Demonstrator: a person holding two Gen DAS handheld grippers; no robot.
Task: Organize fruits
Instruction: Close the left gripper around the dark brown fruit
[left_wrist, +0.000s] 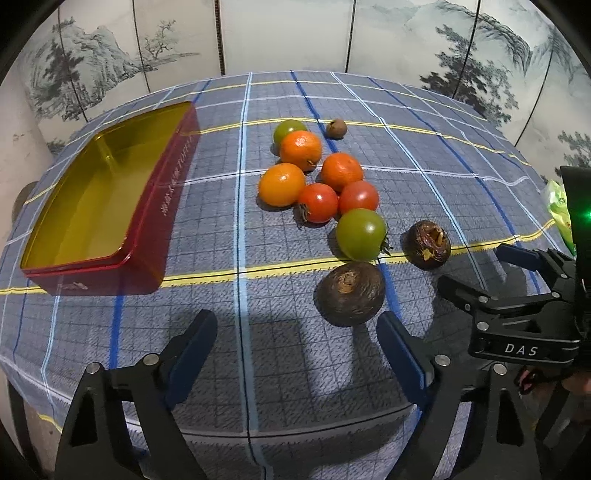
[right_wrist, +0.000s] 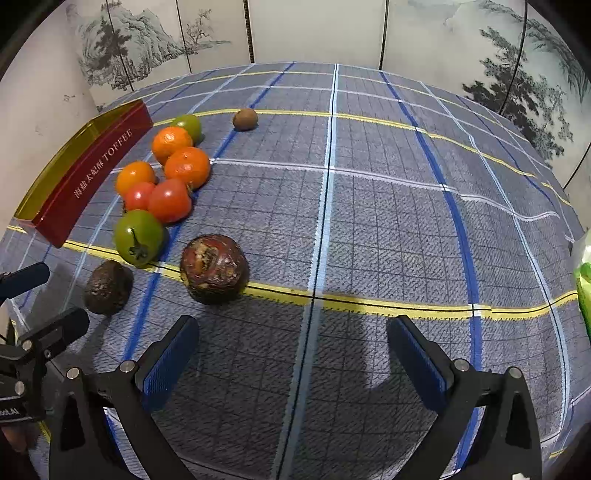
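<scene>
A table covered with a blue plaid cloth (left_wrist: 221, 221) carries everything here. Toward its left edge lies an open red tin (left_wrist: 85, 206) with a gold inside, holding nothing; the right wrist view shows "TOFFEE" on its side.

The fruits sit in a loose cluster near the middle of the table, right of the tin and apart from it. At the far end a green tomato (left_wrist: 289, 129) touches an orange (left_wrist: 300, 150). Nearer come a second orange (left_wrist: 341, 171) and a third, yellower one (left_wrist: 281, 184), then two red tomatoes (left_wrist: 318, 202) (left_wrist: 359, 196) side by side. A second green tomato (left_wrist: 361, 234) lies just beside them, stem toward the right. Two dark brown fruits lie nearest the front edge: one (left_wrist: 350, 293) just ahead of the left gripper, one (left_wrist: 429, 243) with a torn, paler patch, near the big green tomato. A small brown fruit (left_wrist: 336, 128) sits alone toward the far edge.

The left gripper (left_wrist: 295, 343) hovers above the cloth near the front edge, its fingers spread wide with nothing between them. The right gripper (right_wrist: 293, 350) is likewise spread and holds nothing, over bare cloth right of the torn fruit. A green packet (right_wrist: 583, 288) shows at the right edge.
</scene>
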